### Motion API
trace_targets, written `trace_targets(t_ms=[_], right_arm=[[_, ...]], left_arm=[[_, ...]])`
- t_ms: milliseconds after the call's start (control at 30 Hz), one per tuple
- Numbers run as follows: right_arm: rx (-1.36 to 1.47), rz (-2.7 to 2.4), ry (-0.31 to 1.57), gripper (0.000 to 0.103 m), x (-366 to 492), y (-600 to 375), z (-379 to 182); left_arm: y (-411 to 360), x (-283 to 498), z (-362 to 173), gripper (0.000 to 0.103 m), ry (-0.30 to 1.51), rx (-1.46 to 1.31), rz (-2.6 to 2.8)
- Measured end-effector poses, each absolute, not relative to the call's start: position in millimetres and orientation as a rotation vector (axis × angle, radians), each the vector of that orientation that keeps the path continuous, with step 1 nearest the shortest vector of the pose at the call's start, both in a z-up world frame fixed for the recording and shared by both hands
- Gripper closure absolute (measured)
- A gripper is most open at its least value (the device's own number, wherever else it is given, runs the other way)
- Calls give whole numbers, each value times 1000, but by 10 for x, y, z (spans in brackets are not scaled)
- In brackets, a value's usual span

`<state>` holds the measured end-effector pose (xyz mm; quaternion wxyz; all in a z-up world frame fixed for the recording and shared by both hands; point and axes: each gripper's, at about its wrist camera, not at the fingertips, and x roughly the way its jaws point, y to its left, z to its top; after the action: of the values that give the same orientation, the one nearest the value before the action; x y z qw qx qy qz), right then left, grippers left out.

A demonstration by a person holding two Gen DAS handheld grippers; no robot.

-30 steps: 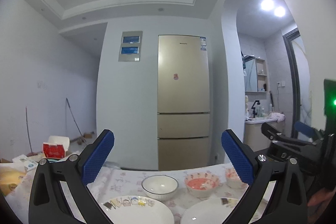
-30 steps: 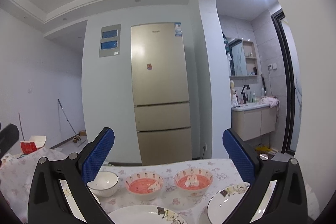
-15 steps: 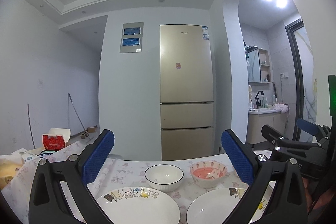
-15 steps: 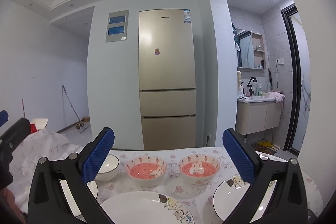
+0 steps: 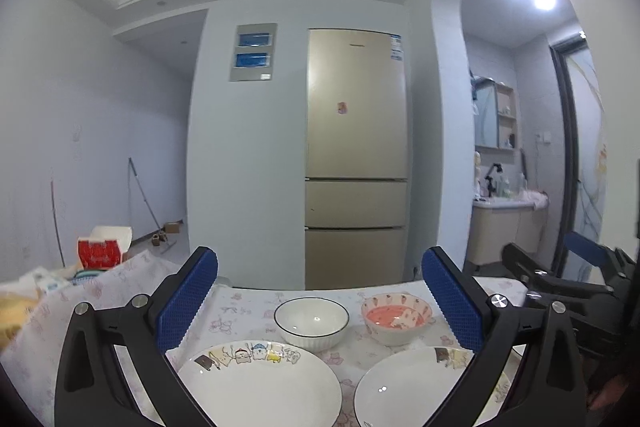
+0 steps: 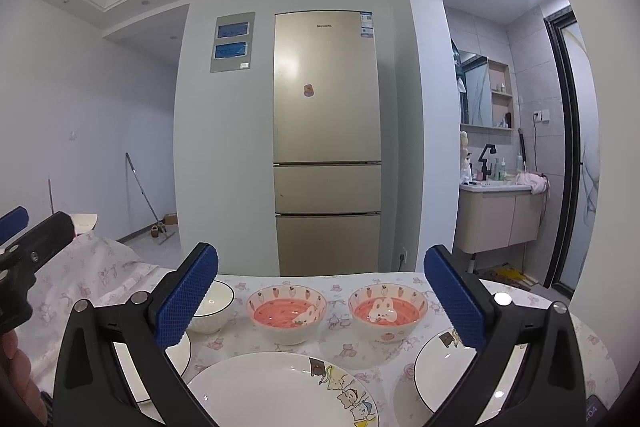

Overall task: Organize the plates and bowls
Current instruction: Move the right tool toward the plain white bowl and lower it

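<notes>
On the table's patterned cloth (image 5: 248, 311) lie two white cartoon-edged plates (image 5: 260, 383) (image 5: 416, 383), with a plain white bowl (image 5: 311, 323) and a pink bowl (image 5: 396, 317) behind them. My left gripper (image 5: 320, 301) hovers open and empty above them. The right wrist view has two pink rabbit bowls (image 6: 286, 319) (image 6: 387, 313), the white bowl (image 6: 214, 305), a near plate (image 6: 280, 391), a right plate (image 6: 448, 375) and a partly hidden left plate (image 6: 176, 347). My right gripper (image 6: 320, 301) is open over them, holding nothing.
A gold fridge (image 5: 356, 159) stands against the wall beyond the table. A red and white carton (image 5: 102, 247) and packets sit at the table's left end. On the right an archway opens to a washbasin cabinet (image 6: 500, 219). A person's hand (image 6: 20, 379) shows at the left edge.
Both cameras have tilted downward, so more of the table, plates and bowls shows. Both grippers stay open and empty; no dish has moved.
</notes>
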<state>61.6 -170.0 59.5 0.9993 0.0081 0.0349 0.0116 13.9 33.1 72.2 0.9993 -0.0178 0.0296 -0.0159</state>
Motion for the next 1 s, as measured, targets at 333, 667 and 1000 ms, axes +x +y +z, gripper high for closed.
trace_targets(t_ms=[333,667,1000], right_arm=[[45,14,16,0,535,-1749,1511],[260,43,20,0,1147,-1787,2384],[313,94,204,1,1999,-1487,1583]], left_arm=[[412,-11,1698,0,-25,14,50],[797,494,2462,0,-30,-204,142],[1057,1589,1852,0,250,-144,120]])
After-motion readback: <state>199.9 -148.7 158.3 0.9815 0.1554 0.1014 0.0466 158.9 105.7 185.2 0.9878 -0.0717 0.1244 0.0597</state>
